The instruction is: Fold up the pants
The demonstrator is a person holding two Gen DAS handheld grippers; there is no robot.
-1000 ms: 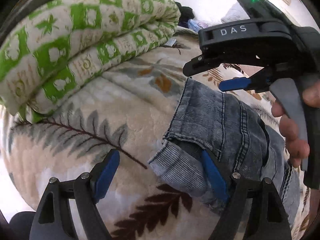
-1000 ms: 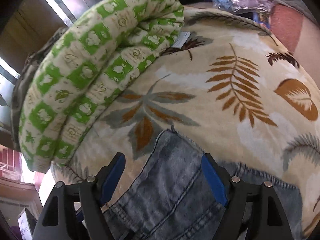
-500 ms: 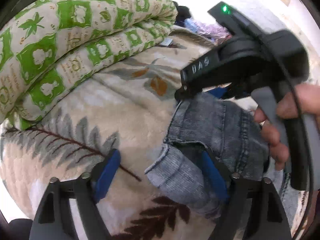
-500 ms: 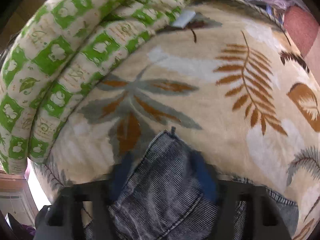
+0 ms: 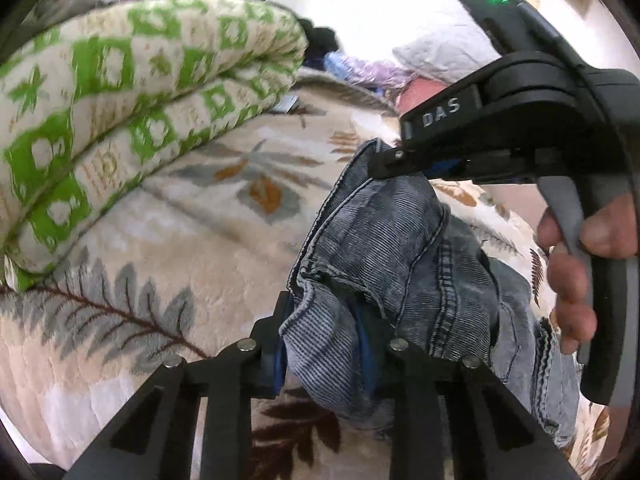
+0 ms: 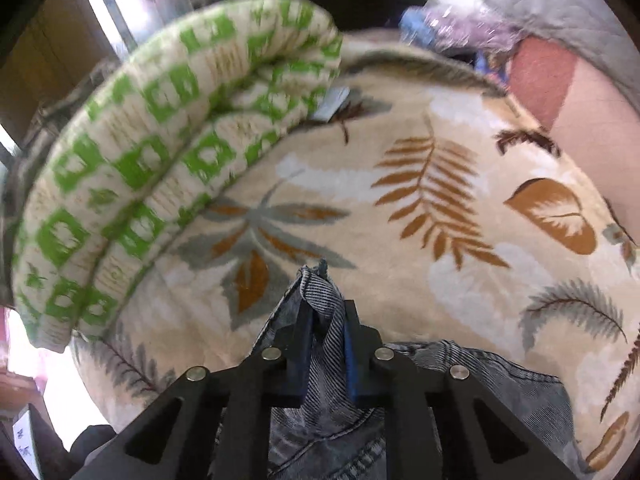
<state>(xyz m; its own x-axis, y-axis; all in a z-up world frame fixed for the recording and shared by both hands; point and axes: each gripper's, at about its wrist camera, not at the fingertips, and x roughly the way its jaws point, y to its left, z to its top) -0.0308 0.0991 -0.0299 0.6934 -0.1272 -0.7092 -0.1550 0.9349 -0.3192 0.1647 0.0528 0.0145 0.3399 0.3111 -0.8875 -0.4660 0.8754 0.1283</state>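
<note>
The grey-blue denim pants (image 5: 400, 248) lie bunched on a leaf-patterned blanket (image 5: 180, 248). My left gripper (image 5: 324, 344) is shut on the near hem corner of the pants. My right gripper (image 6: 326, 340) is shut on the far corner of the same hem edge (image 6: 320, 292); it also shows in the left wrist view (image 5: 404, 164), held by a hand and pinching the denim from the right. The rest of the pants (image 6: 500, 392) trails behind both grippers.
A rolled green-and-cream quilt (image 5: 120, 112) lies along the left of the bed and also shows in the right wrist view (image 6: 160, 152). Pillows and clutter (image 6: 460, 28) sit at the far end. The leaf blanket (image 6: 440, 200) stretches ahead.
Both grippers were open around the hem and have shut on the denim. The hem edge now stands lifted and pinched between them.
</note>
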